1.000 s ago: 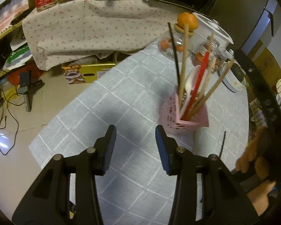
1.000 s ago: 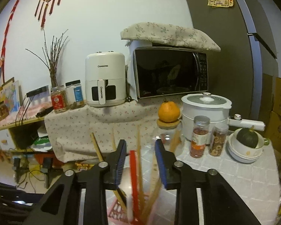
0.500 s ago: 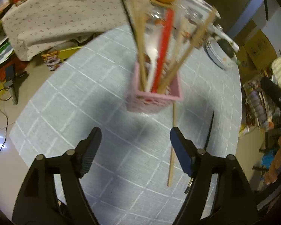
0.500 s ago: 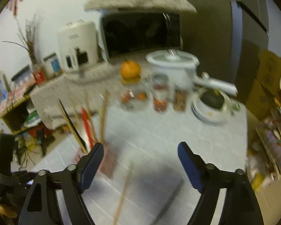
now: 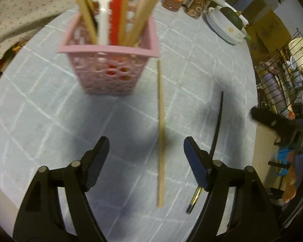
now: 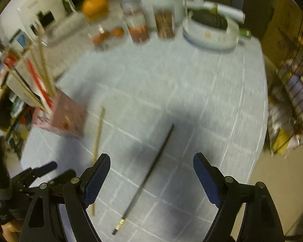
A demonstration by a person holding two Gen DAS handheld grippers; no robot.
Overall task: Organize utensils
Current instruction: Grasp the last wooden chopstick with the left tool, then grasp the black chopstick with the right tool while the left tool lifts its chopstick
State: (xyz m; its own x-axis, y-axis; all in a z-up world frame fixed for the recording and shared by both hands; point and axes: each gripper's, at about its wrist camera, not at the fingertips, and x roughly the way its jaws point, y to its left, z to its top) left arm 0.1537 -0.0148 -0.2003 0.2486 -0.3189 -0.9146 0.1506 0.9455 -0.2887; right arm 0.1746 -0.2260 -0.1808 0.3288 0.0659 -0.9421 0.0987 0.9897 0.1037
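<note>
A pink perforated basket [image 5: 109, 70] stands on the grey-checked table [image 5: 50, 121], holding several wooden chopsticks, a red one and a white spoon. It also shows in the right wrist view [image 6: 62, 119]. A loose wooden chopstick [image 5: 160, 133] lies on the cloth between the fingers of my open, empty left gripper [image 5: 145, 157]. A black chopstick [image 6: 147, 177] lies between the fingers of my open, empty right gripper [image 6: 151, 173]; it shows in the left wrist view [image 5: 216, 133] too. The wooden chopstick [image 6: 98, 139] lies to its left.
At the table's far side stand jars [image 6: 139, 28], an orange [image 6: 95, 5], a white cooker and stacked bowls [image 6: 212, 30]. A wire rack [image 6: 293, 88] stands off the table's right edge. My left gripper's body [image 6: 20, 191] is at the lower left of the right wrist view.
Both grippers have opened wide and tipped down toward the table. The left one now has the wooden chopstick between its fingers, the right one the black chopstick.
</note>
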